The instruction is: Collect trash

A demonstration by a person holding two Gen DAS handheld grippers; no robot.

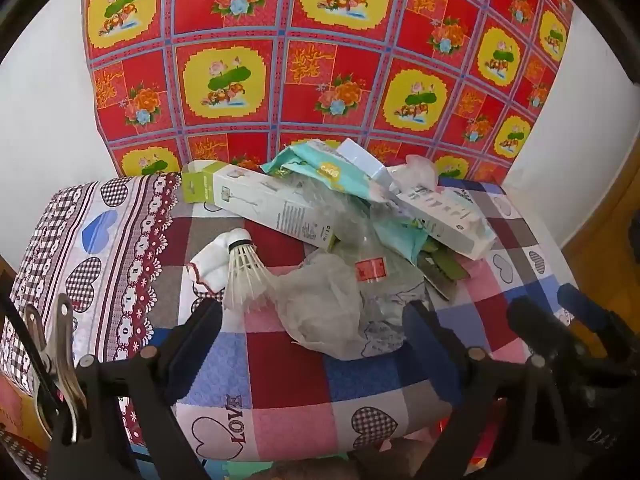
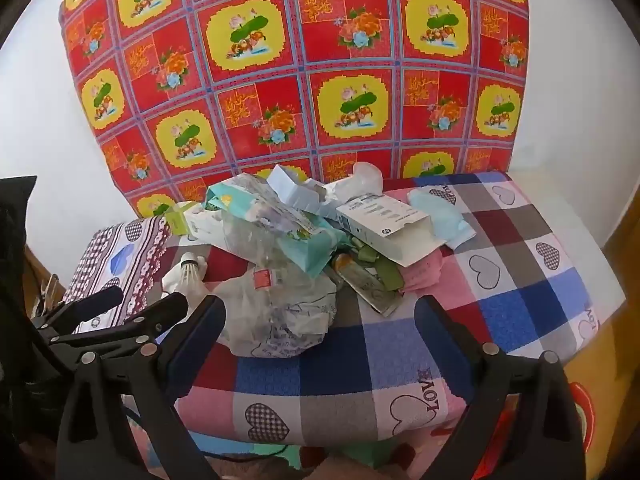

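A heap of trash lies on a checked quilt [image 1: 288,364]. It holds a crumpled clear plastic bag [image 1: 320,308] [image 2: 280,316], a clear bottle with a red label [image 1: 370,268], a long white-and-green box [image 1: 272,204], a teal wipes packet [image 1: 320,168] [image 2: 304,240] and a white carton [image 1: 444,216] [image 2: 384,228]. A shuttlecock [image 1: 244,268] [image 2: 190,272] rests on a white sock [image 1: 210,260] at the heap's left. My left gripper [image 1: 312,332] hovers open just short of the bag. My right gripper [image 2: 320,328] is open too, beside it, holding nothing.
A red and yellow flowered cloth [image 1: 320,60] stands upright behind the heap against white walls. A pale blue pouch [image 2: 440,212] and a pink cloth [image 2: 424,272] lie to the right. A metal clip [image 1: 60,360] hangs at the left. The quilt's near edge drops off below the grippers.
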